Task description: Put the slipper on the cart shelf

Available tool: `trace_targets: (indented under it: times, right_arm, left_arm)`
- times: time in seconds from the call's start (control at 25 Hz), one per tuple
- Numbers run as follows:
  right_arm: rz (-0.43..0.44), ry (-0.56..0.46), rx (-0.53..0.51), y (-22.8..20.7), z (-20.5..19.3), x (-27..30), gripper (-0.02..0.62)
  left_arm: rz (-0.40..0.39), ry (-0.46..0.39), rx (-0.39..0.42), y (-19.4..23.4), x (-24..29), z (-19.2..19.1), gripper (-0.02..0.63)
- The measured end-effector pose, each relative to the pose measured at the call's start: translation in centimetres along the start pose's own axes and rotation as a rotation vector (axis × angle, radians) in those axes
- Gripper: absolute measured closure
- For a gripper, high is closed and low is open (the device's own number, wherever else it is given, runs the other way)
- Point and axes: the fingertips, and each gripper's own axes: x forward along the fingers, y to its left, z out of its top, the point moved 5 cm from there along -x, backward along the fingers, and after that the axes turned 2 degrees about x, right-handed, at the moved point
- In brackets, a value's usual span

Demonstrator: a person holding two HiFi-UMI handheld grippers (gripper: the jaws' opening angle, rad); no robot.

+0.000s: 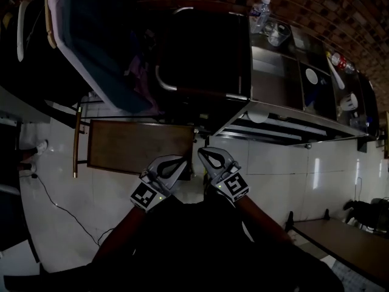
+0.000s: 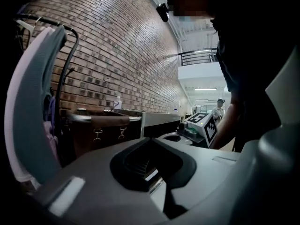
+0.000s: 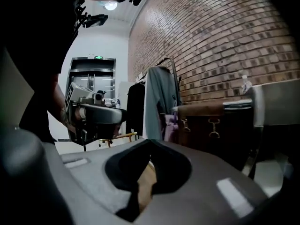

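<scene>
Both tools are pressed together and empty; the left tool (image 1: 181,159) and right tool (image 1: 202,151) sit side by side, tips pointing at the cart (image 1: 200,53) straight ahead. No slipper shows in any view, so neither tool is plainly nearer.

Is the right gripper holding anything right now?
No, the right gripper has its fingers closed tip to tip, with nothing between them.

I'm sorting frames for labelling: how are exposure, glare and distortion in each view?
Head view: dim, the cart nearly black, pale glare on the floor tiles. Left gripper view: brick wall bowed by the wide lens, foreground soft. Right gripper view: ceiling lamp blown out, foreground dark.
</scene>
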Motion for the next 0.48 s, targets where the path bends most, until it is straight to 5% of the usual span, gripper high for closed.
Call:
trace_targets:
  times: [0.48]
  right_arm:
    - [-0.076, -0.025, 0.054, 14.6, 4.9, 9.5, 0.595]
  left_arm:
    - [-0.115, -0.02, -0.021, 6.5, -15.5, -2.4, 0.603]
